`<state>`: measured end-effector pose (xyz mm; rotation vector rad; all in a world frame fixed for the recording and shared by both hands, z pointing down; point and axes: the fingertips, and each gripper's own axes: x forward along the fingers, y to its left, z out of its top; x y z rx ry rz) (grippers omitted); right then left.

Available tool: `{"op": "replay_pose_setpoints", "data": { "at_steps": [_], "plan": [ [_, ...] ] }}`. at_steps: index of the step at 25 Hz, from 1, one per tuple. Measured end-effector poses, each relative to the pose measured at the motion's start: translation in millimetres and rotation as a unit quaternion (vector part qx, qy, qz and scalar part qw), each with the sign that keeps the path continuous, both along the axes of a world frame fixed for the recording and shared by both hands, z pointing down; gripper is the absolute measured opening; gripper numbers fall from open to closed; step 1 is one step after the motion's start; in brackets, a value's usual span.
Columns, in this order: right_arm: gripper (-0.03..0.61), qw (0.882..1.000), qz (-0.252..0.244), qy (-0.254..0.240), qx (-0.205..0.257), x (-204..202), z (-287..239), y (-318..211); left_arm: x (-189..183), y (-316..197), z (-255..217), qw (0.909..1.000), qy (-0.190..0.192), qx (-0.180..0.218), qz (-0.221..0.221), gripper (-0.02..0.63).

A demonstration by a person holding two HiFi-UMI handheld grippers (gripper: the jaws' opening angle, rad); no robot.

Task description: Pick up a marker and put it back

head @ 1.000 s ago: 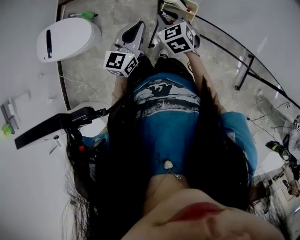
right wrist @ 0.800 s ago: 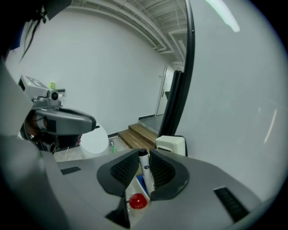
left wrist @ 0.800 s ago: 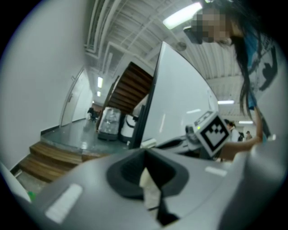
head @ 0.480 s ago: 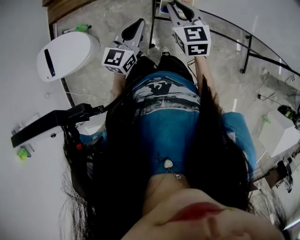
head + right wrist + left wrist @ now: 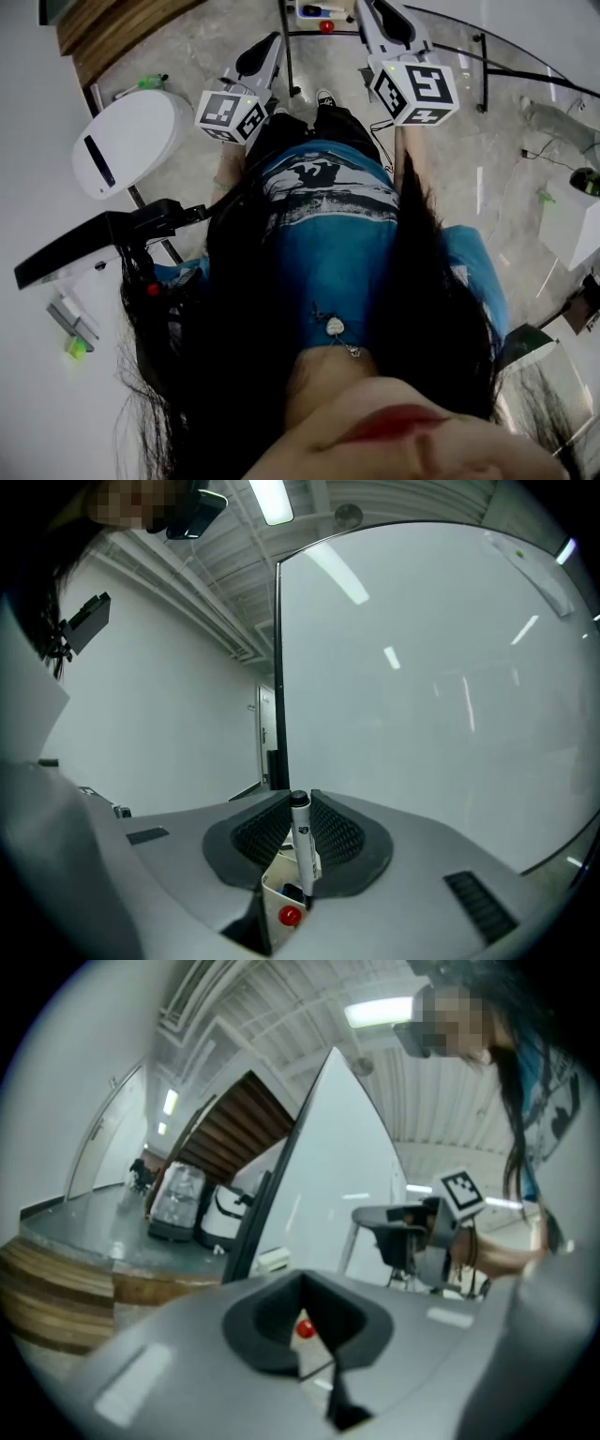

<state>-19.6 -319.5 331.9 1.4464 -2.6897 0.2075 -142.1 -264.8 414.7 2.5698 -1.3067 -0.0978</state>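
right gripper (image 5: 300,806) fingers clamped on 1 upright white marker (image 5: 303,855), black cap up, white holder (image 5: 279,891) just below, white panel (image 5: 441,686) ahead, left gripper (image 5: 302,1290) fingers closed, empty

— any words or numbers to read here?
— none. the left cube (image 5: 230,115) and the right cube (image 5: 419,92) carry only black-and-white square patterns, no letters.
— the shirt (image 5: 347,244)?
— a pale print across the chest, too smeared to read.
— and the marker (image 5: 301,841)?
— a small dark mark on its barrel, too tiny to make out.
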Motion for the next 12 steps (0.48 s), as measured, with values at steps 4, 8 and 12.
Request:
{"op": "replay_pose_setpoints", "data": {
  "at_steps": [4,8,12],
  "plan": [
    [0.071,1.000,0.021,-0.020,0.001,12.8,-6.2,12.8,9.7,3.6,-2.2,0.9997,0.000,0.005,0.023,0.002],
    [0.071,0.999,0.034,-0.023,0.002,18.5,-5.4,19.6,13.3,5.2,-2.0,0.9994,-0.002,0.008,0.034,0.002],
    [0.071,0.999,0.037,-0.026,-0.001,20.5,-2.2,20.6,15.1,5.0,0.6,0.9992,-0.009,0.003,0.039,0.002]
  ]
}}
